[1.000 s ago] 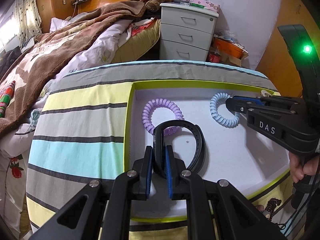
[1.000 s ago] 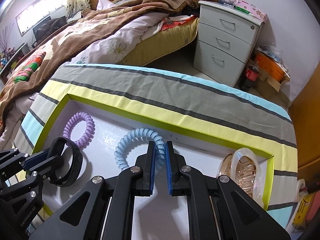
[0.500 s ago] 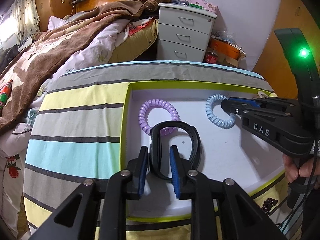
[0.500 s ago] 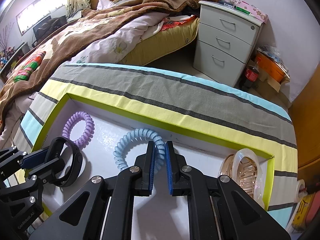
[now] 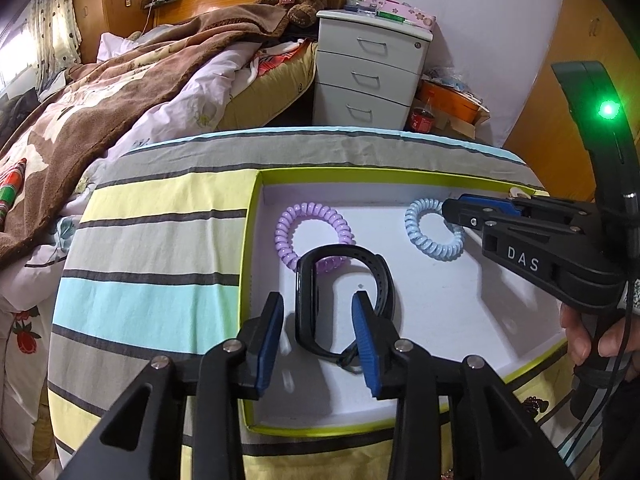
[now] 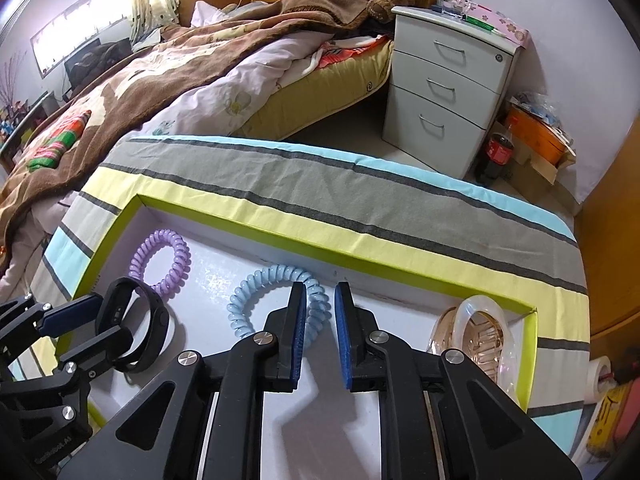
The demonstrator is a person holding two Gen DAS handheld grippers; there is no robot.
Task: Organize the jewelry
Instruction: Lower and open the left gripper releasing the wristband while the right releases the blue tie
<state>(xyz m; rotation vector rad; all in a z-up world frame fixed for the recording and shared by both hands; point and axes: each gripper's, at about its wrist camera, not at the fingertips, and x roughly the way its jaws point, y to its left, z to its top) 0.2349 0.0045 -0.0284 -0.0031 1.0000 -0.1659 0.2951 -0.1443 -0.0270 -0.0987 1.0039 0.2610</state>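
**Inspector:** Your left tool (image 5: 318,322) stands wide at lower centre, gripping nothing; the black band (image 5: 340,292) rests free between its pads in the green-rimmed tray (image 5: 250,240).

**Operator:** And the right?

**Inspector:** Your right tool (image 6: 320,320) is narrowly parted beside the blue coil (image 6: 276,300); contact with one pad looks possible, but I cannot confirm it. The purple coil (image 5: 314,232) lies above the band. Judged step: release. Next, withdraw both tools cleanly without snagging.

Tray (image 5: 256,428) on table; wristband (image 5: 340,304) in tray, two coil bracelets (image 5: 314,226) behind it.
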